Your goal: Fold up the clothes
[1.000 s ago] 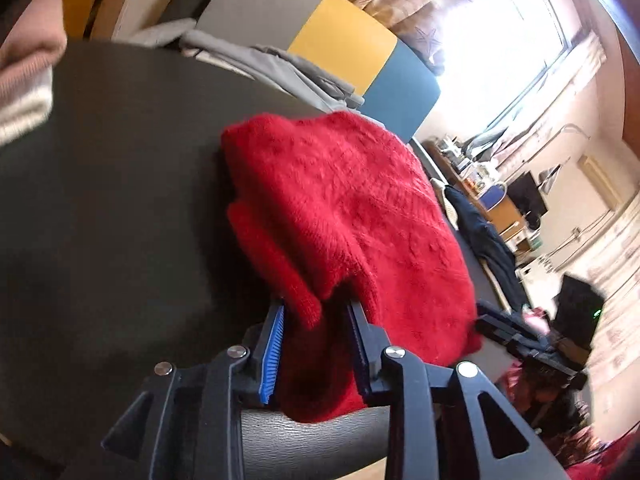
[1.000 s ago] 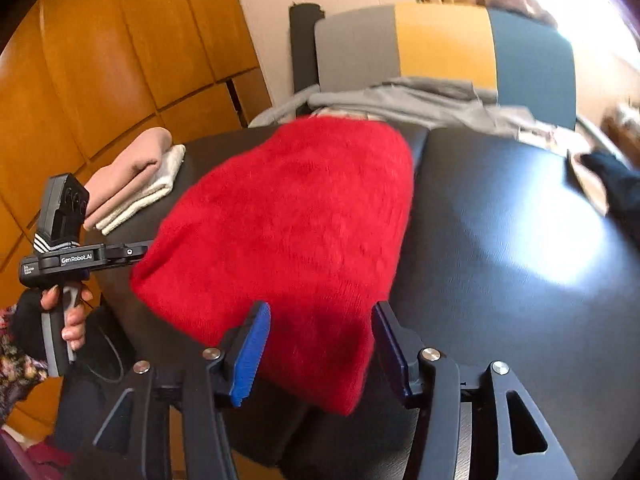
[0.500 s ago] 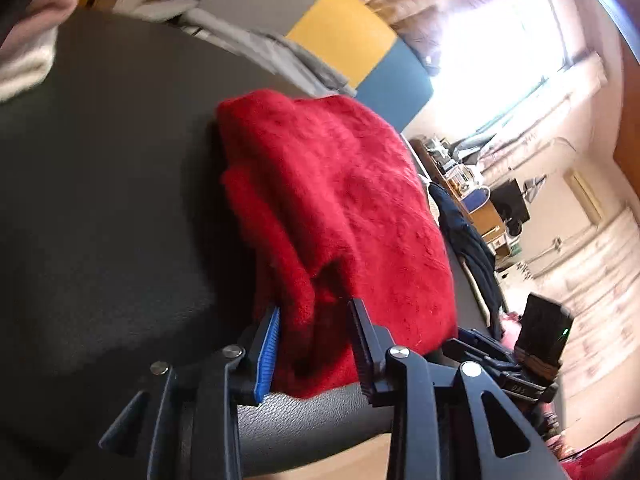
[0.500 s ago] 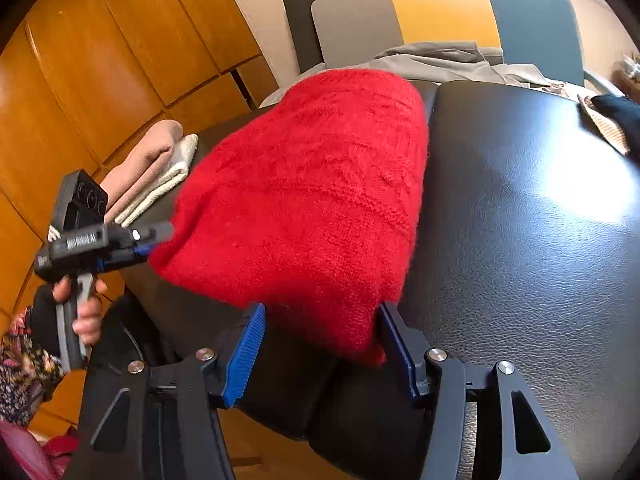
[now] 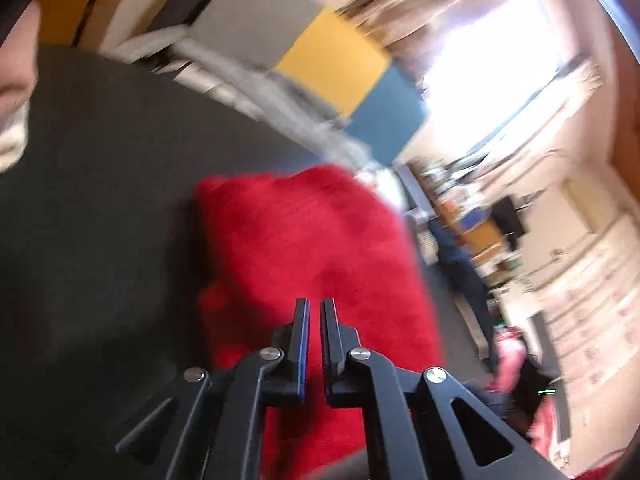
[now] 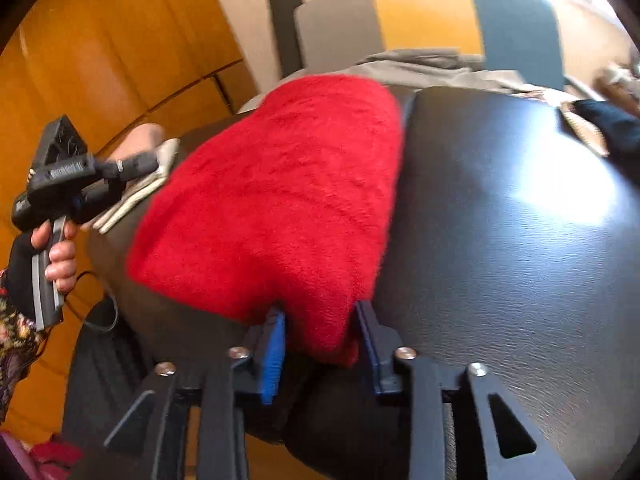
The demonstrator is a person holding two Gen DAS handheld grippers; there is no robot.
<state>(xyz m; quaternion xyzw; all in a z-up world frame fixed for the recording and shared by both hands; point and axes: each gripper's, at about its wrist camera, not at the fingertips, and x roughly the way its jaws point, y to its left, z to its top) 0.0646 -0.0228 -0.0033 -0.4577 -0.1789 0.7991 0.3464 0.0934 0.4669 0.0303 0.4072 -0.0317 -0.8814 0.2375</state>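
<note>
Black leather table bears red sweater, lengthwise away from right gripper.

A wide black leather-like table surface fills the lower right of the right wrist view, catching a bright patch of glare. Behind it, at the top centre, stands a chair back in grey, yellow and teal panels, with a pale wall beside it and warm orange-brown wooden panelling across the upper left. In the blurred left wrist view, a large overexposed window glows at the upper right beside beige curtains, and cluttered desks run along the right.
</note>
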